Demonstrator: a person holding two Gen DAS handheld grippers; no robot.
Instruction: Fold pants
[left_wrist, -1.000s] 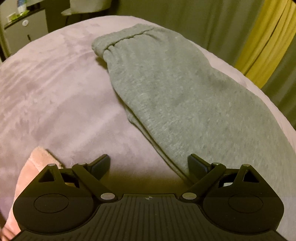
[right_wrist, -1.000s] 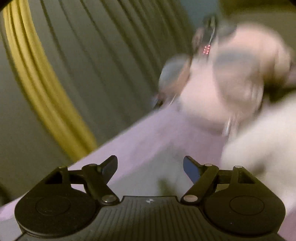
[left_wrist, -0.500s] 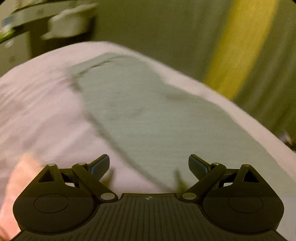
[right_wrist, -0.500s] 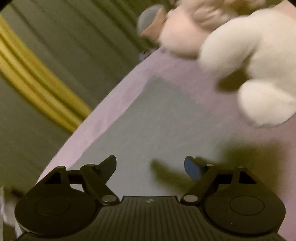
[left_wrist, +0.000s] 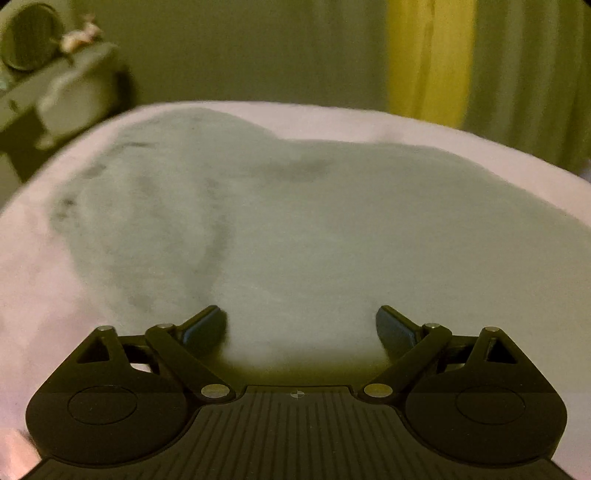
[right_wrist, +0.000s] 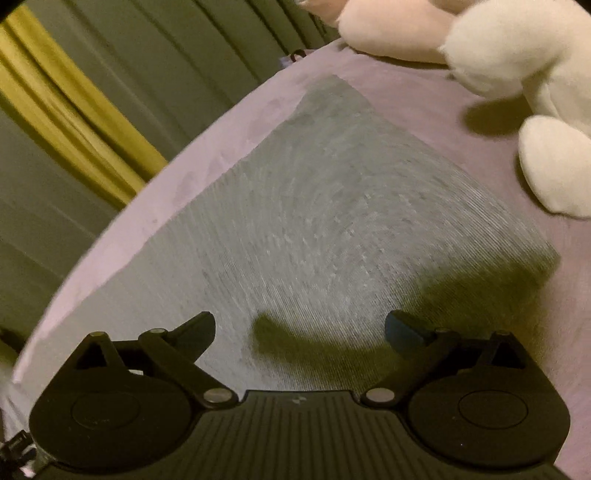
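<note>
- Grey pants (left_wrist: 314, 229) lie flat on a pink bed (left_wrist: 29, 266), near its curtain-side edge; a bare strip borders them.
- A plush toy (right_wrist: 517, 74) sits just beyond the pants' corner.
- Left tool (left_wrist: 301, 325) tilts down over the pants, jaws apart, empty.
- Right tool (right_wrist: 300, 328) tilts down likewise; its jaws have just been opening, nothing between them.

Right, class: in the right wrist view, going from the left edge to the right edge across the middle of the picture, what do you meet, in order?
Yellow curtain stripe → pink bedcover → grey pants → white plush toy.
</note>
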